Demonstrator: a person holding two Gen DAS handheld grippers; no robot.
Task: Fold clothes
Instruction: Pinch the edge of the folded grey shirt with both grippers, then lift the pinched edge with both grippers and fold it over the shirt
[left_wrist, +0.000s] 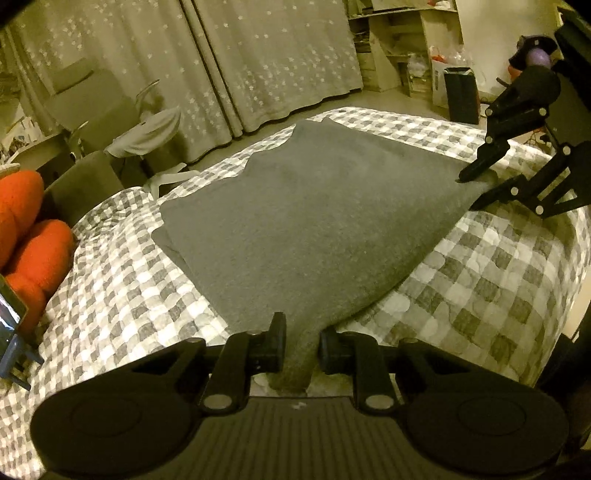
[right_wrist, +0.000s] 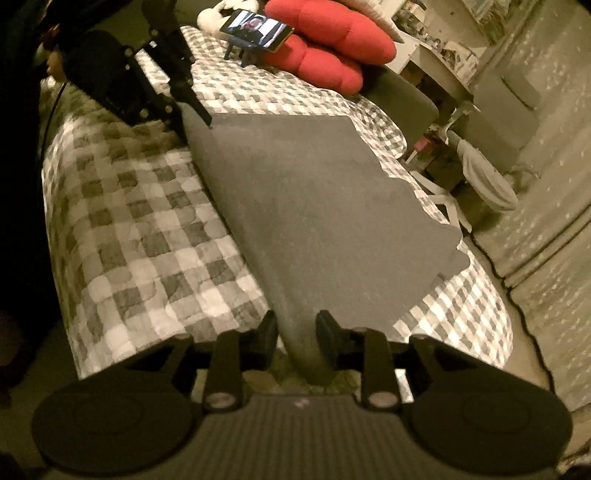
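Folding the gray garment (left_wrist: 295, 206) well depends on both corners travelling together, and the pictures suggest the person has that in hand. Starting at the left, an orange cushion (left_wrist: 29, 236) and a phone on a stand (left_wrist: 11, 325) sit at the edge of the checkered bed cover (left_wrist: 122, 280), clear of the work. The garment lies spread across the middle of the bed, its far part already doubled in stepped layers, its near edge raised off the cover. The left claw (left_wrist: 301, 347) has a bunched corner of that edge between its fingers; the fingers look close to the cloth on both sides, so it reads as pinching the garment. Further right, the right claw (right_wrist: 297, 339) has the other near corner between its fingers, but a small gap shows on each side of the cloth, so whether it presses cannot be told; its picture is also a little blurred.

The step seems to be carrying the near edge over onto the far layers. To do it well, both claws should likely rise evenly, keep the edge taut between them without dragging the lower layers, and lay the corners square on the far edge.
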